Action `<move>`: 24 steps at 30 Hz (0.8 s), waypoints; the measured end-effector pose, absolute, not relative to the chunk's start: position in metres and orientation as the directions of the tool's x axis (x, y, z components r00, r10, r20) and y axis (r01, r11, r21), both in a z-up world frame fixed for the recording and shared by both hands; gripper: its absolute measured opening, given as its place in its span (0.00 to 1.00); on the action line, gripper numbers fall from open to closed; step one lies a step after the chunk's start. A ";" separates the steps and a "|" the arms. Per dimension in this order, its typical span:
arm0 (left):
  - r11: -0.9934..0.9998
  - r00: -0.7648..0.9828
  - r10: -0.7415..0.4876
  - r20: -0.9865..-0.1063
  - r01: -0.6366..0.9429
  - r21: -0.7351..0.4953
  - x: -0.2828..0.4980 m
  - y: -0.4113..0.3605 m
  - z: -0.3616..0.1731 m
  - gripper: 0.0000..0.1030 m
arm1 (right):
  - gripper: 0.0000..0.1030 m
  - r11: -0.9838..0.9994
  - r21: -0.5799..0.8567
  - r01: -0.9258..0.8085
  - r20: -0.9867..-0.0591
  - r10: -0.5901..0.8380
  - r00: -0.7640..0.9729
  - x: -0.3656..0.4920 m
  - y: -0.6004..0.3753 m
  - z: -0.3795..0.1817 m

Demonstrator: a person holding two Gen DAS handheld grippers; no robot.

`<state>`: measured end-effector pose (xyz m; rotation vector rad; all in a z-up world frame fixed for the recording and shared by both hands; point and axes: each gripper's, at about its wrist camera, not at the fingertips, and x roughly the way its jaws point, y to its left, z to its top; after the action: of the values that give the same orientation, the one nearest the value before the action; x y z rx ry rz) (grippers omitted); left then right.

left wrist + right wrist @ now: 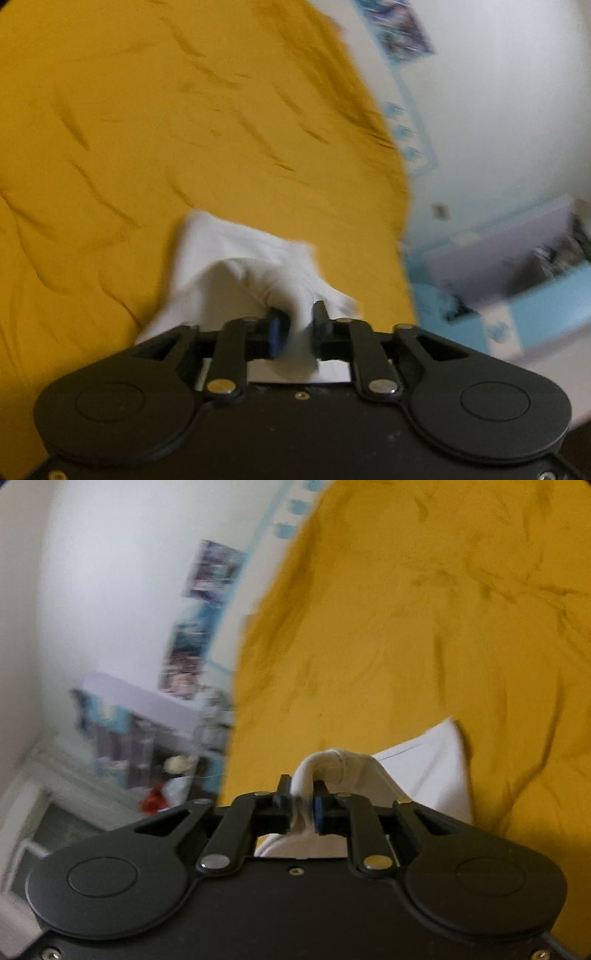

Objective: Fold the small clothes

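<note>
the white garment (236, 266) lies partly on the yellow bedspread (147, 147), near its edge on the wall side, with one bunched part in each gripper. left gripper (299, 325): jaws a little apart, cloth bunched between them; blur hides whether the pads press on it. right gripper (303, 797): narrow gap, pinching a rolled white edge that humps up over the fingertips.

risk: the left hold looks loose, so that part may slip out and the fold would fall skewed. both views are smeared, and a fast swing could drag the cloth over the bedspread's edge.

around: posters (212, 570) on the wall beyond the bedspread, a cluttered shelf (147, 709) below them. nothing lies on the bedspread in the way.
</note>
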<state>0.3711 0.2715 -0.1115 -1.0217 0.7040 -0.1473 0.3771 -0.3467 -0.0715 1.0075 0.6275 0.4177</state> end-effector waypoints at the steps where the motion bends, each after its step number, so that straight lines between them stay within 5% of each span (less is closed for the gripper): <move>1: 0.534 0.779 -0.394 -0.488 -0.238 -0.812 0.374 0.273 -0.112 0.19 | 0.34 0.495 0.869 0.017 -0.337 0.564 0.754 0.386 -0.345 -0.078; 3: 0.501 0.817 -0.360 -0.450 -0.238 -0.832 0.364 0.284 -0.108 0.23 | 0.40 0.510 0.852 0.114 -0.392 0.480 0.785 0.385 -0.346 -0.085; 5: 0.479 0.840 -0.370 -0.397 -0.194 -0.856 0.345 0.291 -0.098 0.30 | 0.40 0.474 0.877 0.083 -0.348 0.505 0.790 0.370 -0.350 -0.088; 11: 0.545 0.783 -0.395 -0.480 -0.221 -0.809 0.250 0.285 -0.084 0.34 | 0.47 0.432 0.902 0.005 -0.312 0.644 0.699 0.273 -0.356 -0.085; 17: 0.475 0.709 -0.437 -0.554 -0.341 -0.811 0.175 0.261 -0.128 0.35 | 0.52 0.510 0.852 0.120 -0.459 0.614 0.642 0.194 -0.359 -0.102; 24: 0.273 0.760 -0.424 -0.493 -0.412 -0.869 0.153 0.249 -0.182 0.36 | 0.51 0.429 0.876 0.219 -0.446 0.551 0.705 0.200 -0.354 -0.138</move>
<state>0.1530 0.2491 -0.1820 -1.3331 0.7664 -0.0093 0.1997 -0.3543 -0.1379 1.1380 0.8014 0.2378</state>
